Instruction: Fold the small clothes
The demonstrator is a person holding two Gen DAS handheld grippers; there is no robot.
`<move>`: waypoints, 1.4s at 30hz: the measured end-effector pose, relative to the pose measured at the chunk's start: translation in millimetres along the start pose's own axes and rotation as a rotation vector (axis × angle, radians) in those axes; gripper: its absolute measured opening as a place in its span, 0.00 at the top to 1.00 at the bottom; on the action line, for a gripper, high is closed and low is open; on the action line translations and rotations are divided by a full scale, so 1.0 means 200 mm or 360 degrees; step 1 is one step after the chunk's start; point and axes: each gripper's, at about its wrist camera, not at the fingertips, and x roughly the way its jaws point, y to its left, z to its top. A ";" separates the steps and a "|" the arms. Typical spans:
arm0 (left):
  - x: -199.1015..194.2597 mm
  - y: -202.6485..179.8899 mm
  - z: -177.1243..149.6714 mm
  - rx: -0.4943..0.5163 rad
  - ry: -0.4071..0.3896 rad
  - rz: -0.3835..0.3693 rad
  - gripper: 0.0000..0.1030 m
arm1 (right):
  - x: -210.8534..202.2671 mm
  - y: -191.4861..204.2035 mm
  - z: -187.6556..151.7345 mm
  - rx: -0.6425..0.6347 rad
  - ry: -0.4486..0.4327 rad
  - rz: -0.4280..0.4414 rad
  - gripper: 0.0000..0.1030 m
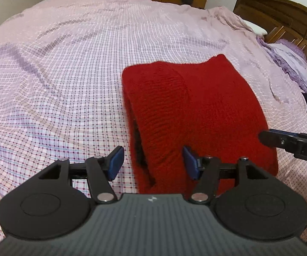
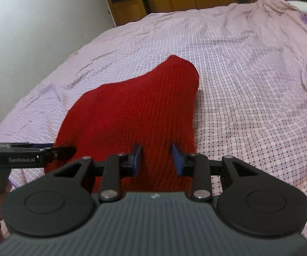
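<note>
Red knitted garment (image 1: 196, 115) is seen lying folded on the checked bed (image 1: 68, 74). Both the left hand-held gripper (image 1: 152, 162) and the right hand-held gripper (image 2: 156, 160) are held spread; the near edge should be pinched evenly.

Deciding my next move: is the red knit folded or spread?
Folded: the red knit lies doubled, its rounded fold edge showing stacked layers.
</note>
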 end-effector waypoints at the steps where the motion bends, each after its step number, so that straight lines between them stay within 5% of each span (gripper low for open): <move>1: -0.02 -0.01 0.00 -0.0003 -0.0007 0.0005 0.35 | -0.02 0.01 0.01 -0.0005 -0.0008 -0.0005 0.65; 5: -0.11 -0.04 0.01 -0.0010 -0.0030 -0.0006 0.35 | -0.12 0.02 0.03 0.0066 -0.0006 0.0048 0.49; 9: -0.22 -0.08 -0.01 0.0007 -0.0047 -0.0004 0.35 | -0.19 0.05 0.02 0.0093 0.0028 0.0083 0.45; 11: -0.25 -0.10 -0.03 0.0014 -0.0032 0.0003 0.35 | -0.24 0.08 0.00 0.0047 0.0026 0.0060 0.28; 13: -0.26 -0.12 -0.05 0.0014 -0.0022 0.0015 0.34 | -0.27 0.12 -0.04 -0.0001 0.0009 0.0025 0.23; 17: -0.26 -0.15 -0.12 0.0009 -0.0015 0.0064 0.22 | -0.28 0.16 -0.13 -0.0086 0.0025 -0.0065 0.23; 26: -0.08 -0.23 -0.26 0.0045 0.0047 0.0205 0.18 | -0.12 0.15 -0.28 -0.0125 0.0101 -0.0232 0.23; 34: 0.07 -0.27 -0.32 0.0099 0.0087 0.0304 0.12 | 0.01 0.11 -0.34 -0.0074 0.0193 -0.0263 0.23; 42: 0.10 -0.23 -0.30 0.0018 0.0095 0.0277 0.07 | 0.03 0.11 -0.35 -0.0068 0.0204 -0.0258 0.19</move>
